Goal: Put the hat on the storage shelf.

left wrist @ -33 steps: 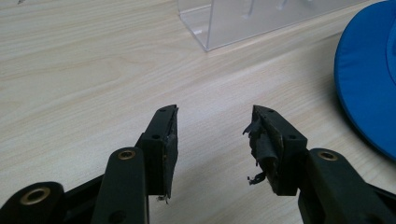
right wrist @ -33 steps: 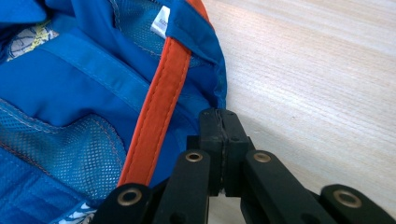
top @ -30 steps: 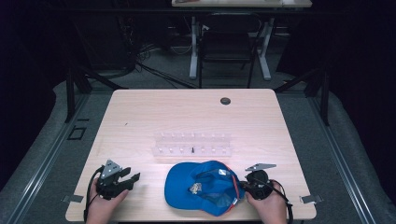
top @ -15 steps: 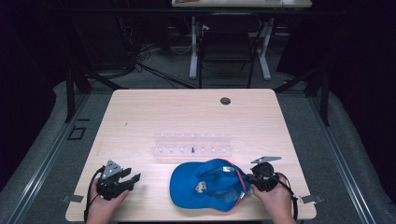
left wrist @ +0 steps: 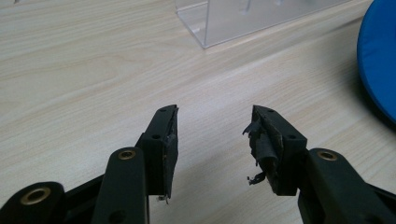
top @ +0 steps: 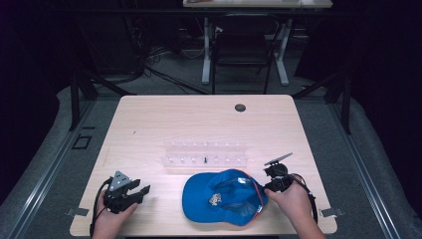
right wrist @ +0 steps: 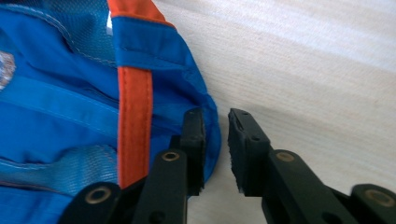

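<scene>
Right gripper (right wrist: 215, 154) just parted at the rim of the blue cap (top: 224, 196), fabric edge beside its left jaw, unclamped; left gripper (left wrist: 215, 140) open, idle; risks snagging cloth on retreat.

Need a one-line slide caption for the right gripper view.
Right tongs, just opened, at the edge of the blue cap on the wooden table.
</scene>
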Demonstrator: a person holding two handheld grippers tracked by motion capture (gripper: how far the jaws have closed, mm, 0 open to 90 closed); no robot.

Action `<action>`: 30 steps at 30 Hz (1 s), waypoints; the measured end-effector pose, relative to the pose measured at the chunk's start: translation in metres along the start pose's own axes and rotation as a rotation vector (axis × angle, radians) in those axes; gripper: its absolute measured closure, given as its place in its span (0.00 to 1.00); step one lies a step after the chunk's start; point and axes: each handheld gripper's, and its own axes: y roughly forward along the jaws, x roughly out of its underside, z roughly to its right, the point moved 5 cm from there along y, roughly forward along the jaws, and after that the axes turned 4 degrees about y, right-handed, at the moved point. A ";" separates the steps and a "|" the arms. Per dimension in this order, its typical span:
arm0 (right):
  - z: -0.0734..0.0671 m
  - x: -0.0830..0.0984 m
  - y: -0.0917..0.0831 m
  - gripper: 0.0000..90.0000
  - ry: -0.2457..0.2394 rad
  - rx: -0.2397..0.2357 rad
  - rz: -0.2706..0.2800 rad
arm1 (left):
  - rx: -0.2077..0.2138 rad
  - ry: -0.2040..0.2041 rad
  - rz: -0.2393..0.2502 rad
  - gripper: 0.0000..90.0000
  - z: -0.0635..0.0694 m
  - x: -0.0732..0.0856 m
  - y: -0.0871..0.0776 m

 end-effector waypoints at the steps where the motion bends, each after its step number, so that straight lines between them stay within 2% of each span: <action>1: -0.001 -0.001 0.000 0.82 0.013 -0.004 0.000 | 0.000 -0.004 0.006 0.58 0.000 0.000 0.000; 3: -0.002 0.000 0.001 0.81 0.023 0.004 -0.043 | -0.002 0.000 0.007 0.58 0.000 0.000 0.000; 5: -0.003 0.000 0.002 0.80 0.040 0.010 -0.058 | -0.002 0.000 0.010 0.58 0.000 -0.001 -0.001; 6: -0.004 0.000 0.004 0.80 0.064 0.006 -0.044 | -0.003 0.001 0.012 0.58 0.001 -0.001 -0.001; 7: -0.003 0.001 0.003 0.79 0.053 0.019 -0.079 | 0.000 0.002 0.008 0.58 0.001 -0.001 -0.001; 10: -0.005 0.000 0.005 0.79 0.067 0.015 -0.092 | -0.002 0.004 0.008 0.58 0.001 -0.001 -0.001; 12: -0.005 0.000 0.007 0.80 0.060 0.021 -0.104 | -0.003 0.003 0.006 0.58 0.001 -0.001 0.000; 18: -0.008 -0.002 0.009 0.89 0.062 0.026 -0.111 | -0.005 0.003 0.004 0.58 0.001 0.000 -0.001; 19: -0.009 -0.002 0.010 0.91 0.073 0.021 -0.100 | -0.006 0.003 0.006 0.58 0.001 0.000 0.000; 20: -0.008 -0.002 0.009 0.93 0.053 0.028 -0.114 | -0.004 0.004 0.005 0.58 0.001 0.000 -0.001; 27: -0.008 -0.002 0.009 0.99 0.042 0.026 -0.113 | -0.004 0.007 0.002 0.58 0.000 0.000 0.000; 30: -0.008 -0.003 0.008 1.00 0.052 -0.005 -0.111 | -0.003 0.005 0.003 0.58 0.000 0.000 -0.001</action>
